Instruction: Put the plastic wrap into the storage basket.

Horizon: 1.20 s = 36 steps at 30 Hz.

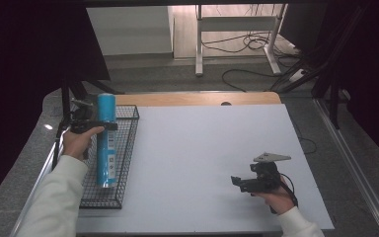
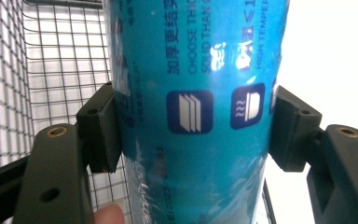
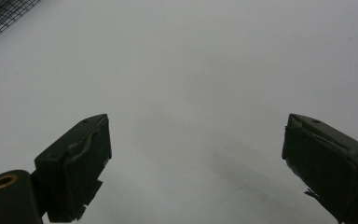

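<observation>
- Nearest the person, at about five o'clock on the table (image 1: 202,148), the right gripper (image 1: 237,181) hovers low over the white surface, held in the right hand (image 1: 276,197), its grey three-cornered plate on top.
- In the right gripper view its two black jaws stand wide apart with nothing between them, only bare white tabletop ahead; a corner of the wire basket (image 3: 2,16) shows at eleven o'clock in that view.
- Farther off, at about nine o'clock on the table, the black wire basket (image 1: 123,163) lies along the left edge.
- The blue roll (image 1: 106,143), a long tube in glossy blue wrap with white print and icons, stands in the basket, leaning slightly, its lower end toward six o'clock and its top toward twelve.
- The left gripper (image 1: 101,126), held in the left hand (image 1: 79,140), grips the blue roll on its upper part.
- In the left gripper view both pads (image 2: 103,126) press against the sides of the blue roll (image 2: 196,116), closed on it, with basket mesh behind at nine o'clock.
</observation>
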Each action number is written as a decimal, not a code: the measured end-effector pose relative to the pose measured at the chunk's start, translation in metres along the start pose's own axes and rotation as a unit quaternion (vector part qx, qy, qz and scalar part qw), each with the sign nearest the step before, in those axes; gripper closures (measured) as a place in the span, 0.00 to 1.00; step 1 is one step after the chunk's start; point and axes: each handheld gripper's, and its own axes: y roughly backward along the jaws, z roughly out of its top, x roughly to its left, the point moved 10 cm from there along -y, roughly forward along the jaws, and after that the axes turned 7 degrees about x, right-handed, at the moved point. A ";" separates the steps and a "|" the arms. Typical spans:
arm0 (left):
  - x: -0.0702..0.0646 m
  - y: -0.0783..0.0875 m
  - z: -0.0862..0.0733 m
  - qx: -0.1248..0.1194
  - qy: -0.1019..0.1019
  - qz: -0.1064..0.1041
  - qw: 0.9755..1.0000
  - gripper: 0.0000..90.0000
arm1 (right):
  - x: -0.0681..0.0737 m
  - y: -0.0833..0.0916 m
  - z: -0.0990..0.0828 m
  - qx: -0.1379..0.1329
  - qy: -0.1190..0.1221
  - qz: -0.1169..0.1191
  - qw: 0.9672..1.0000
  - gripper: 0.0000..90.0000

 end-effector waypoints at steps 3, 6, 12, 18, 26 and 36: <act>0.001 -0.009 0.002 0.007 0.002 0.004 1.000 0.35 | 0.000 0.000 0.000 0.000 0.000 0.000 1.000 0.09; 0.003 -0.020 0.004 0.013 0.010 0.008 1.000 0.35 | -0.001 0.000 -0.001 0.001 -0.002 -0.001 1.000 0.09; 0.008 -0.038 0.006 0.022 0.018 0.026 0.999 0.35 | -0.003 0.000 -0.001 0.002 -0.004 -0.002 1.000 0.09; 0.009 -0.043 0.006 0.024 0.021 0.022 0.999 0.35 | -0.004 -0.001 -0.002 0.002 -0.004 -0.003 1.000 0.09; 0.007 -0.044 0.004 0.023 0.016 0.031 0.999 0.34 | -0.003 -0.003 -0.003 0.006 -0.001 -0.004 1.000 0.09; 0.003 -0.051 -0.009 0.047 -0.004 0.047 0.998 0.33 | -0.002 -0.003 -0.004 0.007 0.000 -0.004 1.000 0.09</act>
